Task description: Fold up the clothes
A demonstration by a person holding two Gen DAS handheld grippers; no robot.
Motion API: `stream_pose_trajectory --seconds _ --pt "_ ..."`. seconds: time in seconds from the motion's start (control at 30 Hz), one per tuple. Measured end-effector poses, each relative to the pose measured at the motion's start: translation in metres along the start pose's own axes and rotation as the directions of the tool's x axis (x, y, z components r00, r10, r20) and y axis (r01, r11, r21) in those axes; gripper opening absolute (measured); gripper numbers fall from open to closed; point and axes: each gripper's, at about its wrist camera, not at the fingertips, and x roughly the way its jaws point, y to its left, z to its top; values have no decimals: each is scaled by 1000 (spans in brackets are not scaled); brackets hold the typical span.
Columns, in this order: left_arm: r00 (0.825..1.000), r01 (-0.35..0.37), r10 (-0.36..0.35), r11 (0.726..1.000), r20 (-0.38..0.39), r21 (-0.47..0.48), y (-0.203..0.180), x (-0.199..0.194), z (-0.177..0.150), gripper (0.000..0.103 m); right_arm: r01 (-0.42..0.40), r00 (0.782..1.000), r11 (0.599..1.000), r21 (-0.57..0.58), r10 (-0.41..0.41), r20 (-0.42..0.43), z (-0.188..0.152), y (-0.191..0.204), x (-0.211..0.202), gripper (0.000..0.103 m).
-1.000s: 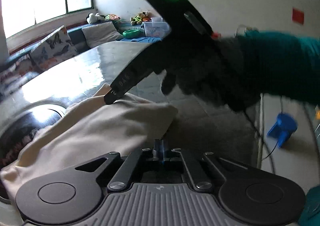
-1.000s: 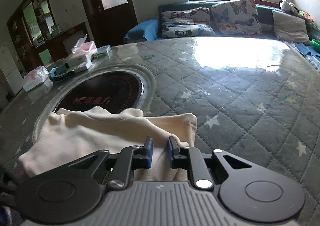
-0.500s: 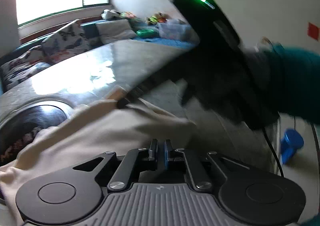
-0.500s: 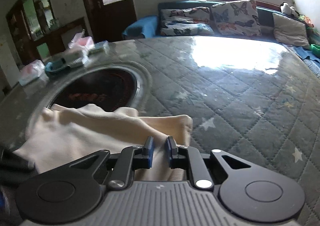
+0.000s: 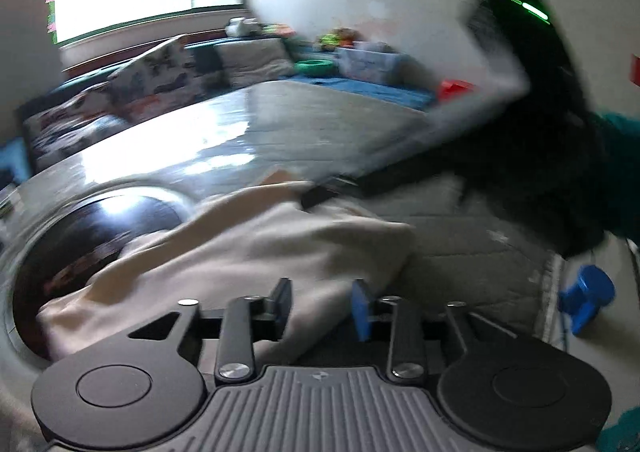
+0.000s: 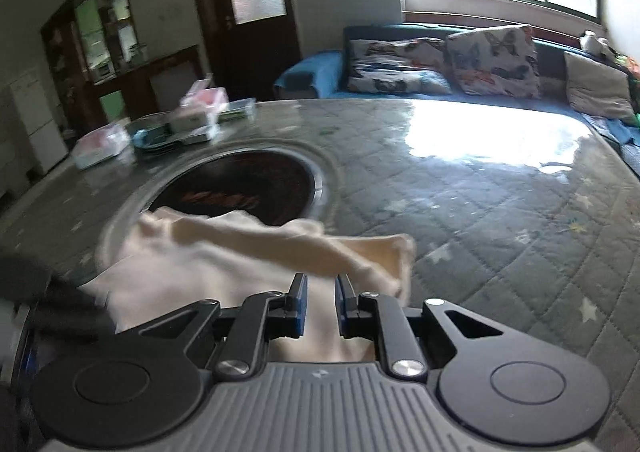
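Presently, the folded cream cotton garment (image 5: 248,252) is found on the grey quilted star-patterned tabletop (image 6: 480,212). The left hand-held gripper (image 5: 322,306) has just been opening, cloth between unpressed. The right hand-held gripper (image 6: 320,304) is clamped on the garment's edge.

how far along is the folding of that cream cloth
Partly done, it seems: the cream cloth lies bunched in layers on the quilted table, part of it over the dark round inset. In hand: the left tongs have just been opening, with cloth between their fingers but no longer pinched. The right tongs stand nearly closed around a fold. Left: flattening and squaring it.
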Motion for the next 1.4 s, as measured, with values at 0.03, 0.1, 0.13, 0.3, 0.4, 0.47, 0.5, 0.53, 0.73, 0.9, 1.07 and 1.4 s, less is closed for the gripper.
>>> stream_pose_trajectory --seconds 0.03,0.1,0.13,0.3,0.4,0.47,0.5,0.53,0.73,0.9,1.07,1.4 --pt "1000 -20 20 1000 -2 -19 5 -3 -1 43 -8 1000 1000 -9 8 -5 -3 4 -1 14" --pt "998 -67 66 996 -17 -65 18 -7 -3 49 -6 1000 1000 -30 6 -27 -10 9 2 14" --pt "997 -81 79 993 -22 -91 23 -9 -4 51 2 999 999 -35 -4 -41 -13 10 5 14" --pt "988 -153 147 970 -43 -190 46 -21 -9 64 23 999 999 -35 -24 -44 -15 12 7 16" --pt "982 -191 187 957 -41 -219 51 -27 -11 79 13 1000 998 -57 -15 -26 -11 21 4 20" --pt "977 -211 208 948 -36 -237 55 -30 -13 86 4 1000 998 -67 -6 -20 -10 27 3 25" --pt "975 -222 220 943 -35 -248 58 -32 -13 88 -1 1000 998 -70 0 -20 -10 30 4 25" --pt "973 -230 229 939 -35 -256 59 -34 -14 90 -5 1000 997 -73 3 -23 -11 32 5 27" --pt "959 -282 282 920 -41 -273 70 -44 -22 101 3 999 995 -96 -8 -52 -18 44 16 36" --pt "945 -315 327 890 -18 -329 84 -58 -27 103 3 999 991 -137 -8 -36 -16 55 10 42" --pt "931 -338 366 852 -7 -399 105 -76 -28 103 -15 1000 983 -182 11 -20 -11 71 7 53" --pt "881 -452 458 738 -120 -501 139 -90 -38 103 -126 992 905 -406 120 -41 -11 144 16 53"
